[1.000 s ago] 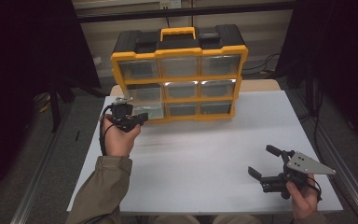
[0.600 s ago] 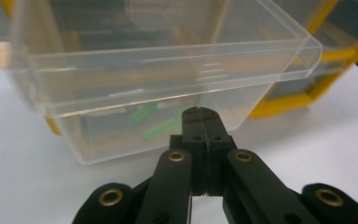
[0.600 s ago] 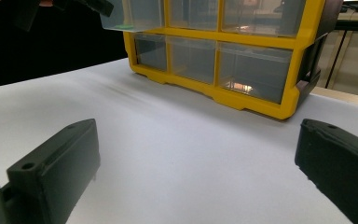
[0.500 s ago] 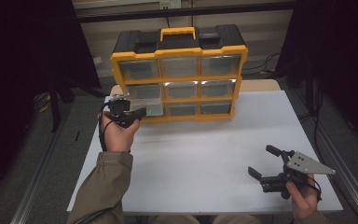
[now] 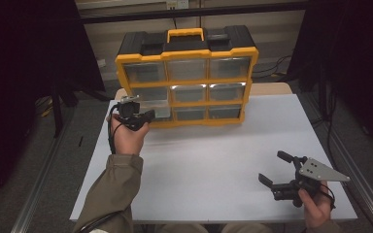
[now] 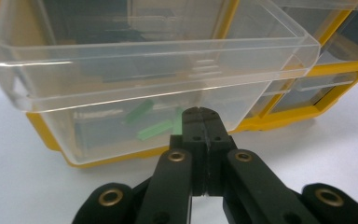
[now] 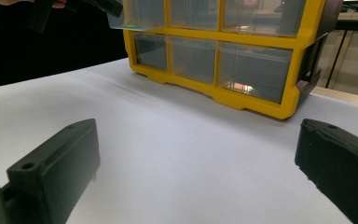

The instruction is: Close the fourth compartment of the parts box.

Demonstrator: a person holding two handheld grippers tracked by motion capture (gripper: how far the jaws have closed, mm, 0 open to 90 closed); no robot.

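A yellow and black drawer cabinet [image 5: 187,82] stands at the back of the white table [image 5: 213,160]. Its middle-left clear drawer [image 5: 154,108] is pulled out. In the left gripper view this drawer [image 6: 149,60] hangs just above my left gripper [image 6: 198,114], whose jaws are pressed together with nothing between them. The tips sit at the clear front of the bottom-left drawer, behind which lie green pieces [image 6: 154,130]. In the high view my left gripper [image 5: 143,116] is at the cabinet's left end. My right gripper [image 5: 278,170] rests open near the front right, holding nothing.
In the right gripper view the cabinet [image 7: 242,100] stands far ahead of the open jaws, across bare white table [image 7: 186,154]. Dark floor and metal rails [image 5: 354,160] flank the table. Cables lie behind the cabinet.
My left hand has shifted slightly toward the cabinet, its jaws still shut. The right hand has not moved.
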